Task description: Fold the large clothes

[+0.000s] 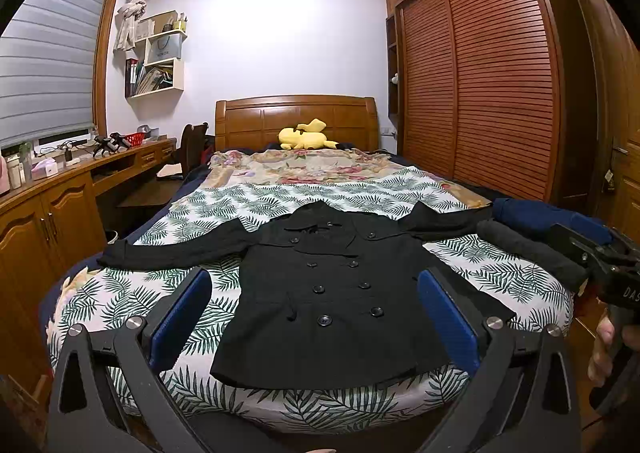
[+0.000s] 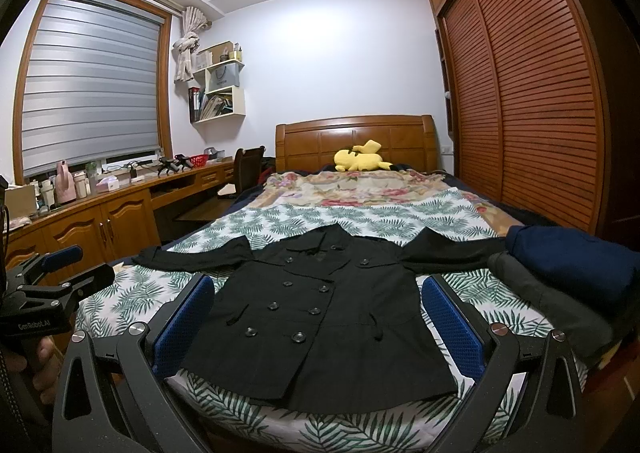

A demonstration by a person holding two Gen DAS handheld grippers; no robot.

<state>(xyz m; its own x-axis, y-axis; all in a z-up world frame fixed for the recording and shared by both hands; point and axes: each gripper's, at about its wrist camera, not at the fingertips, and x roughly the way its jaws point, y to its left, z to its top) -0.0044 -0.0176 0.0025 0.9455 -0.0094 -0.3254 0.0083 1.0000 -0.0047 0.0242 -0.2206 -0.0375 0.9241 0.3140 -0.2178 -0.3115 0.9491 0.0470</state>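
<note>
While both grippers hang over the foot of the bed (image 1: 280,409), neither has touched anything: the left gripper (image 1: 314,317) has its blue pads (image 1: 182,317) spread wide with only air between them, and the right gripper (image 2: 320,323) is just as wide and just as empty. Each is gripped by a bare hand at the frame edge (the left hand (image 2: 42,363) shows only in the right camera).

Just beyond the jaws lies the coat (image 1: 324,293), black and double-breasted, flat on its back on the leaf-print sheet (image 1: 132,297), buttons up, hem toward the foot edge and collar toward the headboard (image 1: 296,119). Both sleeves are spread straight out toward the side edges of the bed. No part of it is folded, so I would say this piece is at the very beginning: sleeves in, sides over, then hem to collar are all left.

By the right edge, near the coat's sleeve end, sit a grey bundle (image 2: 556,309) and a navy bundle (image 2: 572,257) side by side; they look like clothes finished with (I cannot be sure they are neatly folded).

Farther up, the leaf sheet gives way to a floral quilt (image 1: 300,167), and a yellow plush (image 1: 304,135) lies at the head of the bed against the headboard.
</note>
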